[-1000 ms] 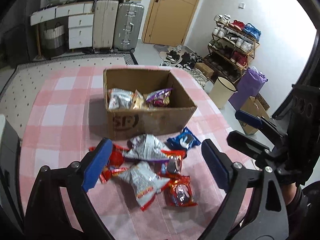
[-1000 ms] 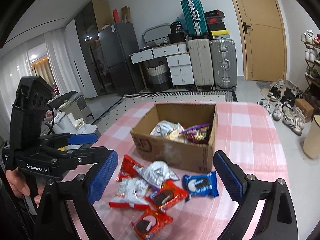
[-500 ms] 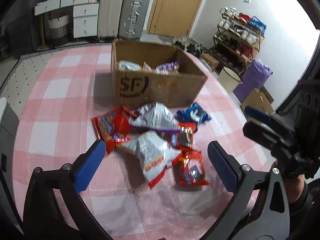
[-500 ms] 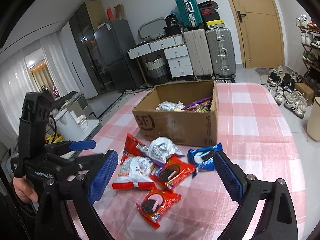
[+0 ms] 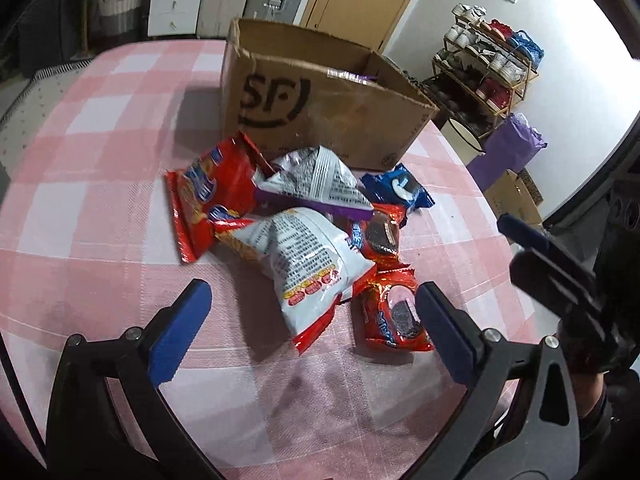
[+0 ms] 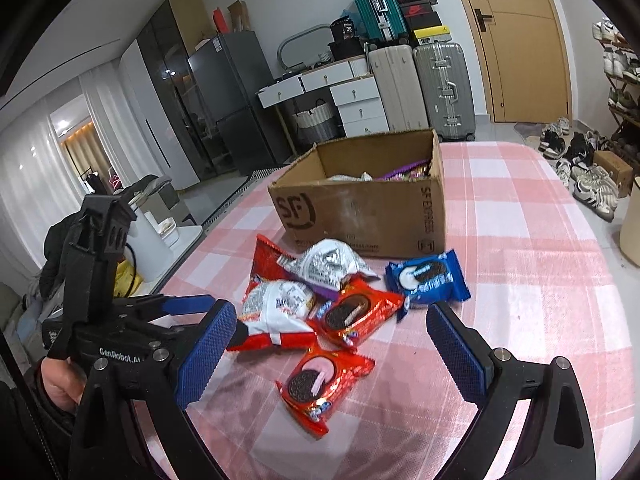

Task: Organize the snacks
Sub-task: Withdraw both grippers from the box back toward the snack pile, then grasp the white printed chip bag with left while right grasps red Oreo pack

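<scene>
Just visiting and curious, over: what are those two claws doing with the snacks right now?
Left gripper open, empty, jaws just widened. Right gripper open, empty. Snack packets loose on table before cardboard box. Nothing in the way.

Pink-and-white checked tablecloth [image 6: 520, 240]. Brown cardboard box [image 6: 360, 208] is marked with black lettering. Red cookie packet [image 6: 326, 384], blue cookie packet [image 6: 426, 278], and white-and-red snack bag [image 5: 308, 264] are seen. Gripper pads [image 6: 204, 354] are blue, dotted.
</scene>
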`<act>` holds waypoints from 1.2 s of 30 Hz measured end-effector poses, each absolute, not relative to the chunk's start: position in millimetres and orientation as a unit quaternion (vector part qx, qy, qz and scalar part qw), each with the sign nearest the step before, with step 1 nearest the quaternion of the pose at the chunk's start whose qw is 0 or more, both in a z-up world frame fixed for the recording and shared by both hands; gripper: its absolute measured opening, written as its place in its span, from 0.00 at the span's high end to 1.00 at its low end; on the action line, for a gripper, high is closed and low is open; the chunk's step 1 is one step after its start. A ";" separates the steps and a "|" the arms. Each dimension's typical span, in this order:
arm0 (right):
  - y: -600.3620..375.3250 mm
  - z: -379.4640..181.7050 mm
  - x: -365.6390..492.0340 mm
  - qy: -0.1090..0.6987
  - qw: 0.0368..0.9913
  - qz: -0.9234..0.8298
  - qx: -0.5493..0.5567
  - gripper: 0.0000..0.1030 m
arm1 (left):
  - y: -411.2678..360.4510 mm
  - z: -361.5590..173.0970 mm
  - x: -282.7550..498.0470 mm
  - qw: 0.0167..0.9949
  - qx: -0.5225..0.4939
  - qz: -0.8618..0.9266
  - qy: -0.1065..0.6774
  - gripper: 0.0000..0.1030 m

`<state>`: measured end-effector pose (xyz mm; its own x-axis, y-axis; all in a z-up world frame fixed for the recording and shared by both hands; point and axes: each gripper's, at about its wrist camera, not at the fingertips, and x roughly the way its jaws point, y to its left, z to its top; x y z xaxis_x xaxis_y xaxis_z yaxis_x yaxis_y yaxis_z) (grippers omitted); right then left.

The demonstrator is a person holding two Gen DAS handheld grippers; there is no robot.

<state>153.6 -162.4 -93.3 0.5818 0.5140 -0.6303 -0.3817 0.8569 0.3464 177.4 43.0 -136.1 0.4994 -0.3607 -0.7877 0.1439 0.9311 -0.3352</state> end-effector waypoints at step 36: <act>-171.0 -132.2 151.8 0.414 0.868 0.250 0.113 0.05 | 22.4 -190.5 226.2 0.826 -0.181 -0.160 0.509 0.60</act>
<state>151.8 -171.0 -132.2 0.5322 0.5268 -0.6628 -0.3400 0.8499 0.4026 226.2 22.4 -190.5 0.4310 -0.4485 -0.7830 0.0802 0.8834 -0.4618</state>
